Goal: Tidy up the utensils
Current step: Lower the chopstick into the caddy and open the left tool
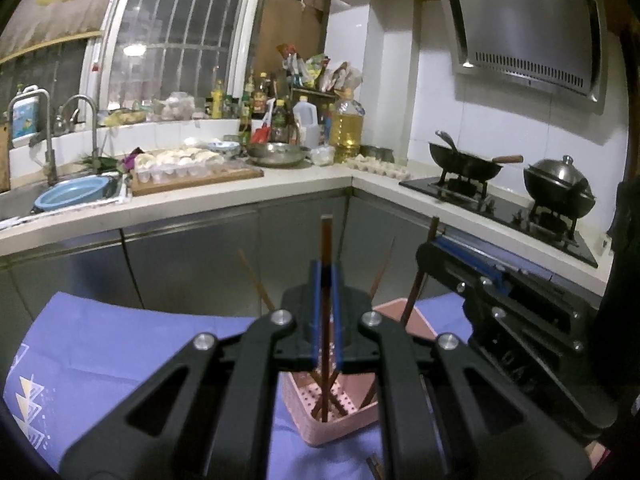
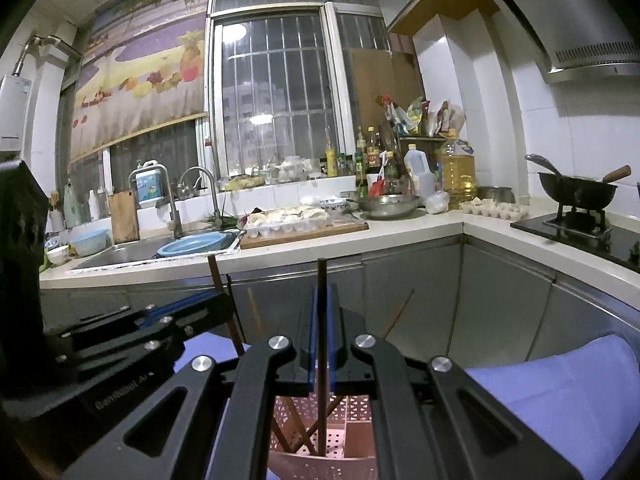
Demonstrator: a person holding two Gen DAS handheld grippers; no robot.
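Observation:
My left gripper (image 1: 326,266) is shut on a brown chopstick (image 1: 326,240) that stands upright, its lower end down inside the pink perforated basket (image 1: 316,428). Beside it on the right, my right gripper (image 1: 434,246) pinches a second chopstick (image 1: 418,284) over the same basket. In the right wrist view the right gripper (image 2: 321,292) is shut on its upright chopstick (image 2: 321,276), whose tip reaches into the basket (image 2: 352,436). The left gripper (image 2: 222,296) with its chopstick (image 2: 216,276) shows at the left. Several more chopsticks (image 1: 256,280) lean in the basket.
The basket stands on a purple cloth (image 1: 120,340). Behind it run steel cabinet doors (image 1: 192,256) under a white counter (image 1: 280,188) with a sink, a blue basin (image 1: 72,192), a cutting board and bottles. A stove with a wok (image 1: 468,164) is at the right.

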